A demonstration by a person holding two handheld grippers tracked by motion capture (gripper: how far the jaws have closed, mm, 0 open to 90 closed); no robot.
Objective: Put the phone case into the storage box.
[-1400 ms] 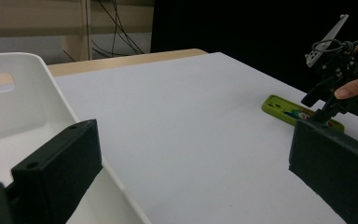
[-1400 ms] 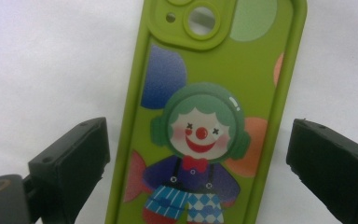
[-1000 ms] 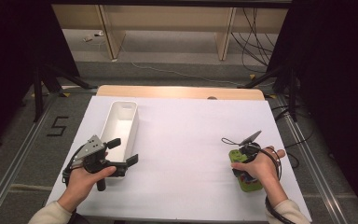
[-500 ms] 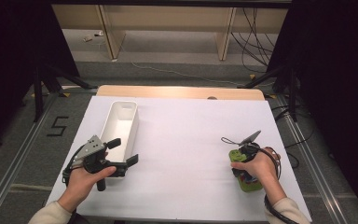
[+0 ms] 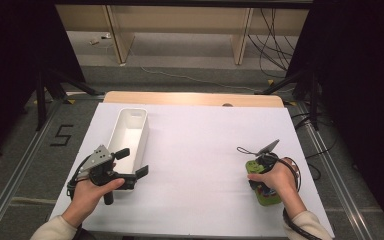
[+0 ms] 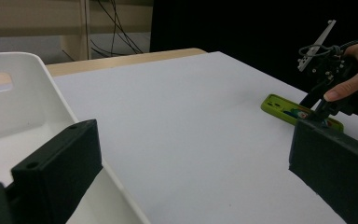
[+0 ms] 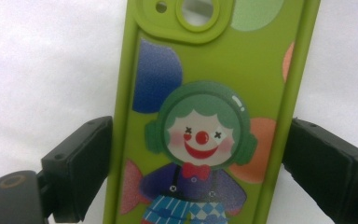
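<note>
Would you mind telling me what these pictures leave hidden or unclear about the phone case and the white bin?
- Phone case: its lower end is cut off by the bottom edge of the right gripper view; in the high view the hand covers most of it.
- White bin: its near end sits behind the left gripper in the high view.
- Right gripper: whether its fingers touch the case is unclear.

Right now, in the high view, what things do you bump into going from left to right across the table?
Left tongs → white bin → bare white table → green phone case under the right tongs.
</note>
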